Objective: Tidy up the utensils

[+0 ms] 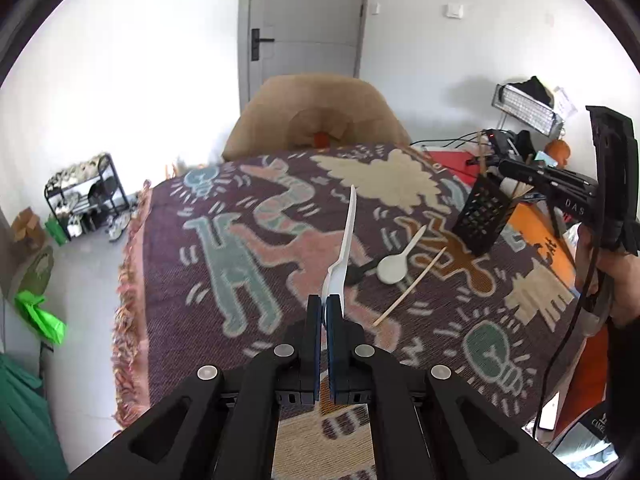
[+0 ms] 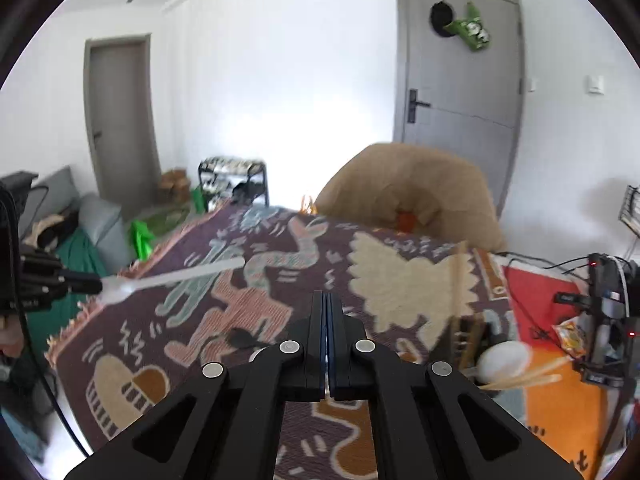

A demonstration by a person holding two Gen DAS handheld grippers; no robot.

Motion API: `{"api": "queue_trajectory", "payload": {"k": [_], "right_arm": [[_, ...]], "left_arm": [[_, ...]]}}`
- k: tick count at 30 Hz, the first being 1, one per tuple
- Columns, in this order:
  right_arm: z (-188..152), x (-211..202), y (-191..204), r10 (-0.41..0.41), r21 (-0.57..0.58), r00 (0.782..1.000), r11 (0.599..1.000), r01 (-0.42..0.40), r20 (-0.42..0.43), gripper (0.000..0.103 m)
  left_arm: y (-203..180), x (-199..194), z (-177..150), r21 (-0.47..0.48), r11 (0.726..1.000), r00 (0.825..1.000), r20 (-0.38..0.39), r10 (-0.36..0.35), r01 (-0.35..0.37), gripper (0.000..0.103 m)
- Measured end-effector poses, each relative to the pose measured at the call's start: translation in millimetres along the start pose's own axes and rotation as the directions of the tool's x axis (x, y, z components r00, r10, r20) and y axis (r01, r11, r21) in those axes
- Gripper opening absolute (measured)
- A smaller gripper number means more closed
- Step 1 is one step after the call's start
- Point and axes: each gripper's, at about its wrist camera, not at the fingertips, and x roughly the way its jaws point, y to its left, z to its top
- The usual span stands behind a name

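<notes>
My left gripper [image 1: 325,300] is shut on the bowl end of a white plastic spoon [image 1: 347,236], lifted above the cloth with its handle pointing away. From the right wrist view, the left gripper [image 2: 96,284] holds that spoon [image 2: 180,276] at the far left. A second white spoon [image 1: 394,268], a wooden chopstick [image 1: 412,286] and a black spoon [image 1: 356,276] lie on the cloth. The black mesh holder [image 1: 482,216] stands at the right with utensils inside. My right gripper [image 1: 500,166] hovers just above it, shut and empty [image 2: 327,296]. The holder [image 2: 472,336] contains a white spoon [image 2: 504,360] and chopsticks [image 2: 532,376].
A patterned woven cloth [image 1: 240,200] covers the table. A tan chair [image 1: 320,112] stands at the far edge. Cables, electronics and an orange mat [image 2: 560,400] crowd the right side. A person's hand [image 1: 608,272] grips the right tool.
</notes>
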Motion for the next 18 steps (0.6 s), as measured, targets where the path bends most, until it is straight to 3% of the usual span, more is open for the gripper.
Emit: {"api": "queue_trajectory", "payload": {"k": [9, 11, 14, 16, 17, 18], "right_arm": [[27.2, -56.4, -28.6, 0.020, 0.070, 0.993, 0.997, -0.029, 0.119, 0.002], [28.4, -59.5, -28.2, 0.027, 0.069, 0.993, 0.997, -0.036, 0.117, 0.002], [21.5, -44.5, -13.2, 0.079, 0.030, 0.996, 0.996, -0.081, 0.039, 0.003], [11.1, -24.5, 4.3, 0.091, -0.023, 0.995, 0.996, -0.092, -0.029, 0.020], [4.0, -12.0, 14.8, 0.092, -0.054, 0.994, 0.994, -0.095, -0.060, 0.040], [-2.0, -1.1, 22.6, 0.092, -0.076, 0.992, 0.992, -0.099, -0.084, 0.045]], "left_arm": [[-30.3, -4.6, 18.6, 0.045, 0.999, 0.999, 0.025, -0.032, 0.030, 0.002], [-33.2, -6.0, 20.0, 0.047, 0.998, 0.999, 0.029, -0.037, 0.036, 0.002], [-30.5, -7.0, 19.6, 0.038, 0.999, 0.999, 0.032, -0.037, 0.036, 0.002], [-24.9, -7.4, 17.9, 0.023, 0.999, 0.999, 0.032, -0.031, 0.030, 0.002], [-20.8, -7.6, 16.6, 0.012, 1.000, 0.999, 0.033, -0.028, 0.028, 0.002], [-15.9, -7.9, 15.0, 0.000, 1.000, 0.999, 0.033, -0.025, 0.025, 0.002]]}}
